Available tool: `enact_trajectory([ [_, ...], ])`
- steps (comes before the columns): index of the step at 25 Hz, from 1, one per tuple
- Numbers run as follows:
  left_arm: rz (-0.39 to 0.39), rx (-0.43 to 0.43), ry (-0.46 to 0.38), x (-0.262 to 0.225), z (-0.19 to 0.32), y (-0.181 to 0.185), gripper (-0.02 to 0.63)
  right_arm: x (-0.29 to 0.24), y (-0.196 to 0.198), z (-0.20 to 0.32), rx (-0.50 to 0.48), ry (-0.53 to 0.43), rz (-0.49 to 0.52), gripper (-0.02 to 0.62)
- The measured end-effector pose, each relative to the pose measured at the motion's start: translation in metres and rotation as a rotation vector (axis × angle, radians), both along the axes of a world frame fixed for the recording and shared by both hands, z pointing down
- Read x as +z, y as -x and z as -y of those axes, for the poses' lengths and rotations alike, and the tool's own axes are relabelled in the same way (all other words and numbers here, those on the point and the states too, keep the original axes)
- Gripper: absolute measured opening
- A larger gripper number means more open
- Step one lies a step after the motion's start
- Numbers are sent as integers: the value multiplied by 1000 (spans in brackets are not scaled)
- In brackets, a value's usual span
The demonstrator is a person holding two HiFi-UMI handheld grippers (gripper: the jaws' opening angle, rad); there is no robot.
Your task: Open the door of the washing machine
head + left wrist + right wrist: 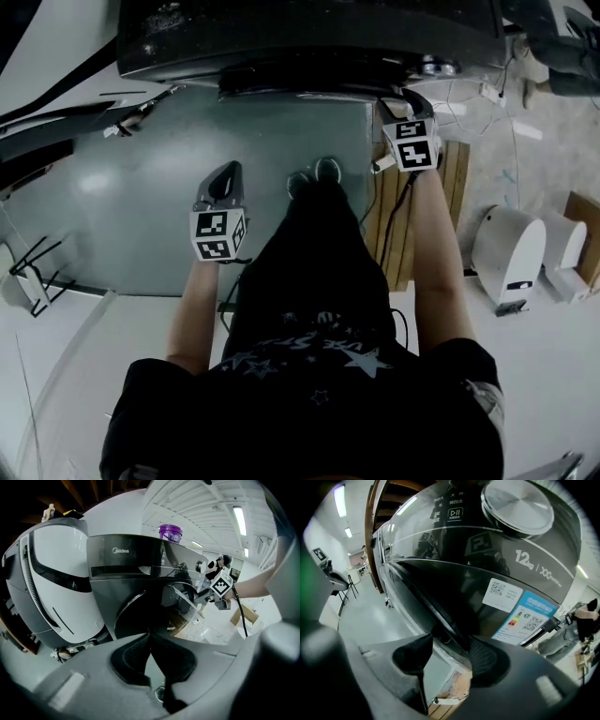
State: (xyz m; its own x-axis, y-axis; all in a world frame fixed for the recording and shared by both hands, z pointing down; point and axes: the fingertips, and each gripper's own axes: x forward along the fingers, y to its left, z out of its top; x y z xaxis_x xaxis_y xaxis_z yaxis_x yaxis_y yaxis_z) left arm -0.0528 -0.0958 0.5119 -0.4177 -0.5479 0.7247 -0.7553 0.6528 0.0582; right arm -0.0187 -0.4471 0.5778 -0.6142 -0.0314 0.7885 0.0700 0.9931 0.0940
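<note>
Now: washing machine (309,37) dead ahead, its dark round door (440,611) low on front. Right gripper (451,641) up at door's right edge; fingers apart, door rim between them, firm grip not certain. Left gripper (150,634) hangs over floor (141,187), well clear of machine, fingers closed on nothing. Purple bucket (170,532) on machine top. White appliance (61,588) beside machine, left. Wooden pallet (450,187) under right arm, cable (398,206) trailing over it; white units (509,251) farther right.
</note>
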Motion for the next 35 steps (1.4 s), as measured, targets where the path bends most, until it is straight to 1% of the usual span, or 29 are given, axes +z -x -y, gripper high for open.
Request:
enact_trajectory([
  [4, -2, 48, 22, 4, 26, 6, 11, 1, -6, -4, -1, 8, 10, 240],
  [8, 18, 94, 30, 9, 45, 23, 11, 1, -16, -10, 29, 16, 27, 239],
  [12, 29, 154, 39, 15, 48, 39, 11, 1, -29, -20, 79, 20, 26, 241],
  [16, 3, 227, 24, 24, 41, 52, 11, -1, -43, -28, 134, 10, 20, 244],
  [18, -9, 287, 19, 28, 34, 57, 11, -1, -51, -35, 157, 7, 14, 244],
  [21, 9, 414, 10, 25, 29, 66, 11, -5, -65, -41, 201, -6, 19, 244],
  [23, 9, 480, 7, 23, 17, 69, 11, -5, -77, -52, 233, -8, 14, 244],
  [31, -26, 679, -7, 29, -19, 88, 11, 0, -120, -99, 400, -7, -36, 245],
  [33, -28, 716, 1, 34, -23, 91, 11, 0, -130, -111, 443, -7, -43, 245],
  [35, -34, 736, 2, 37, -25, 93, 11, 0, -139, -123, 485, -5, -51, 245],
])
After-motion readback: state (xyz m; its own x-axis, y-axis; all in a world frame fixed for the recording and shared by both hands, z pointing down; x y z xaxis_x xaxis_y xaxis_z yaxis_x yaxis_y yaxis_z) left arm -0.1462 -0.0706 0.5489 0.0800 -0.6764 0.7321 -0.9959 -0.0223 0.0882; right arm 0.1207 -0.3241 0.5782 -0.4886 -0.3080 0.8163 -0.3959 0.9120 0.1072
